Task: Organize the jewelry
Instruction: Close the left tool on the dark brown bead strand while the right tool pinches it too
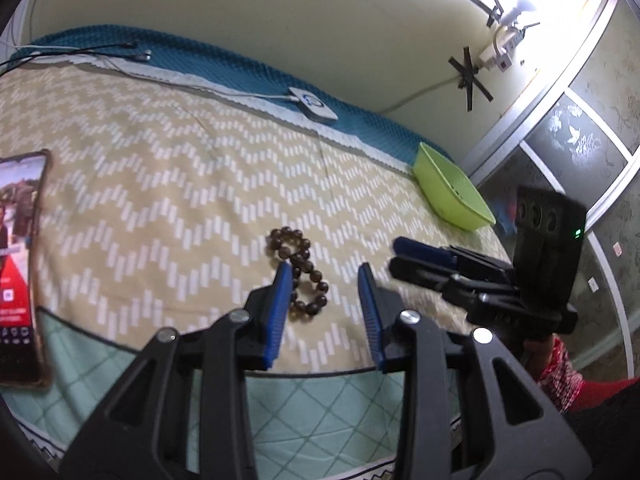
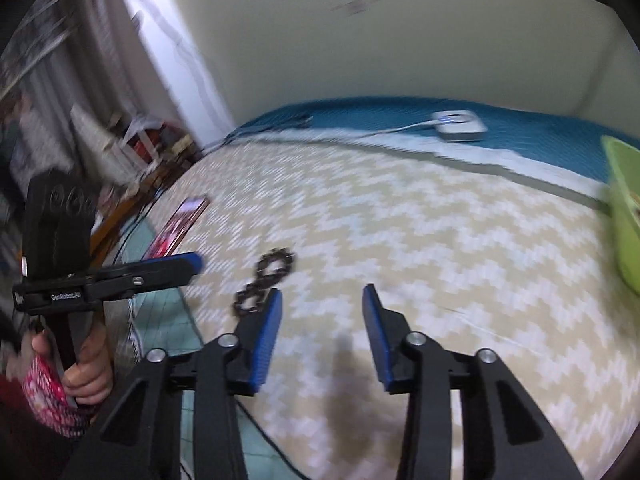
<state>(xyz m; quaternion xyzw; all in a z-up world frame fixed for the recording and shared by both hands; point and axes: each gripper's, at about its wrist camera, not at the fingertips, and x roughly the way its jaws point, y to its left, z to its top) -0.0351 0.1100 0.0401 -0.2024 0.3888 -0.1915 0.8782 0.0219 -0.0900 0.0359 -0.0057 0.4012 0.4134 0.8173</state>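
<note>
A dark brown bead bracelet [image 1: 299, 259], twisted into a figure eight, lies on the chevron bedspread [image 1: 160, 184]. My left gripper [image 1: 324, 272] hovers just over its near end. Its blue-padded jaws are apart with nothing between them, and the left finger covers part of the lower loop. My right gripper [image 2: 322, 294] is open over bare bedspread. The bracelet [image 2: 259, 278] sits just left of its left finger. In the left wrist view the right gripper [image 1: 400, 256] comes in from the right, beside the bracelet. A lime green tray [image 1: 452, 196] stands at the bed's far right.
A phone [image 1: 20, 264] with a lit screen lies at the left edge of the bed. A white device [image 1: 312, 106] with a cable sits on the teal strip by the wall. A hand and red patterned sleeve [image 2: 52, 384] hold the left gripper [image 2: 192, 262].
</note>
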